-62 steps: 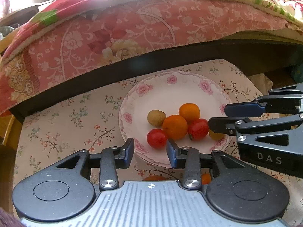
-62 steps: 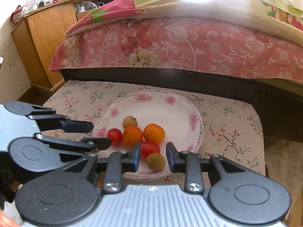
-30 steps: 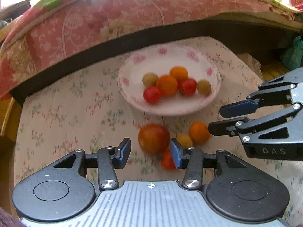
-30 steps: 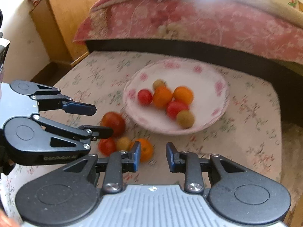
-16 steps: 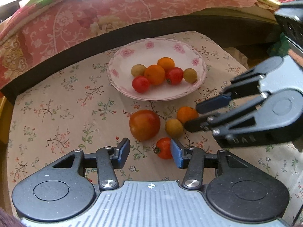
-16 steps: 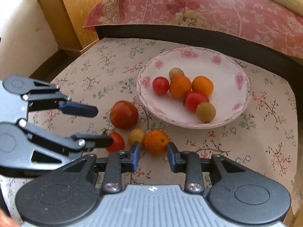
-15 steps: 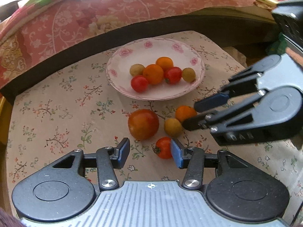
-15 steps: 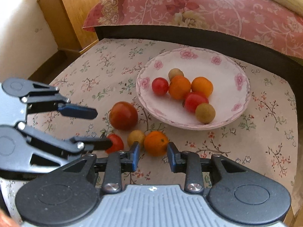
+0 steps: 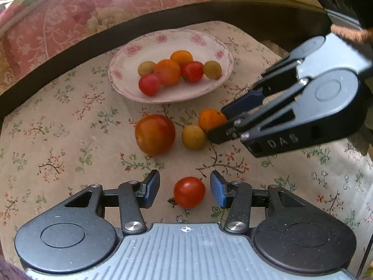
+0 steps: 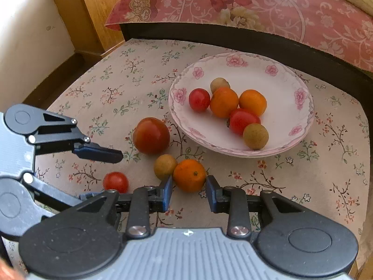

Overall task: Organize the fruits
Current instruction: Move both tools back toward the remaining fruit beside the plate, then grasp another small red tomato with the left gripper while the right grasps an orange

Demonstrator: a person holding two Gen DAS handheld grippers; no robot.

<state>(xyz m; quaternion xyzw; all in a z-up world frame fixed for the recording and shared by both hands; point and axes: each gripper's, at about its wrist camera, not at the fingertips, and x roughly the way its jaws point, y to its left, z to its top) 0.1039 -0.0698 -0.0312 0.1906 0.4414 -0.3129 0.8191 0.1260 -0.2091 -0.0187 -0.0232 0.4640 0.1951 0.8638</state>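
Observation:
Four fruits lie loose on the floral tablecloth in front of a white plate (image 9: 139, 53) (image 10: 268, 79) that holds several fruits. A small red tomato (image 9: 189, 192) (image 10: 115, 182) sits between the pads of my left gripper (image 9: 185, 190) (image 10: 102, 175), with a gap on each side; the gripper is open. An orange (image 10: 189, 175) (image 9: 211, 119) rests at the fingertips of my right gripper (image 10: 189, 192) (image 9: 229, 119), which flank it closely without pressing. A big red-orange tomato (image 9: 155, 134) (image 10: 151, 135) and a small yellow-brown fruit (image 9: 193, 137) (image 10: 165, 166) lie between.
A bed with a pink floral quilt (image 10: 256, 7) and a dark frame (image 9: 70, 46) runs right behind the plate. A wooden cabinet (image 10: 93, 11) stands at the back left. The table's edge (image 10: 77, 70) drops off on the left.
Both grippers have drawn back from the plate to the loose fruits. The left one has sunk and now has the small red tomato centred between its jaws; the right has closed in on the orange.

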